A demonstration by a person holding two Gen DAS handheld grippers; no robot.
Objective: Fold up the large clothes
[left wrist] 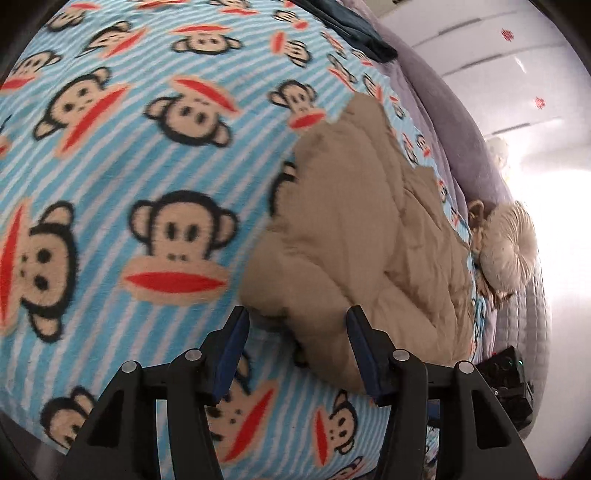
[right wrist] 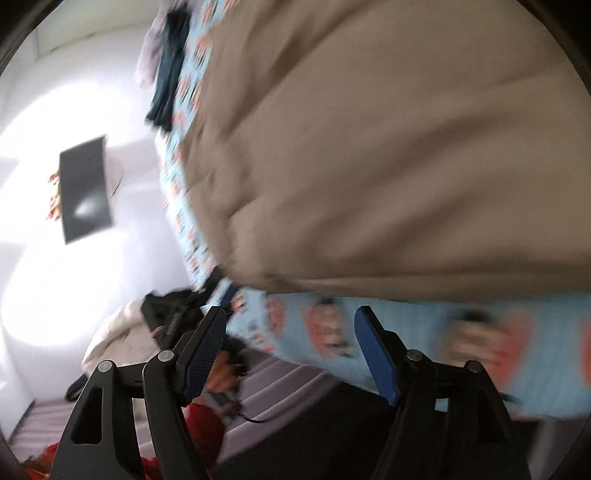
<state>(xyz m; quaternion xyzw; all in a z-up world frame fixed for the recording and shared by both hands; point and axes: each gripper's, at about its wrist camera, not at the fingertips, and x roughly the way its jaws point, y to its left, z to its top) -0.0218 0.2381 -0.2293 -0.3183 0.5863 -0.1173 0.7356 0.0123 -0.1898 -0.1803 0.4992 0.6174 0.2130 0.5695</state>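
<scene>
Left gripper (left wrist: 297,314) and right gripper (right wrist: 290,314), jaws parted and empty beside the tan padded garment (left wrist: 354,236): flatten its fold before regrasping.

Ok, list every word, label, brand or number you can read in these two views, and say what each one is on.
No readable text in either view.
Monkey blanket: cartoon faces only, no words.
Tan garment: no label visible.
Red marks on the wall: too small to read.
Black device: any markings too small to read.
Dark panel: blurred, blank.

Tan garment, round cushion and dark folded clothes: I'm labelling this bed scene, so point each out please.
tan garment (left wrist: 354,229), left wrist view, middle of its quilted top.
round cushion (left wrist: 511,243), left wrist view, pleated face.
dark folded clothes (left wrist: 354,31), left wrist view, upper surface.
</scene>
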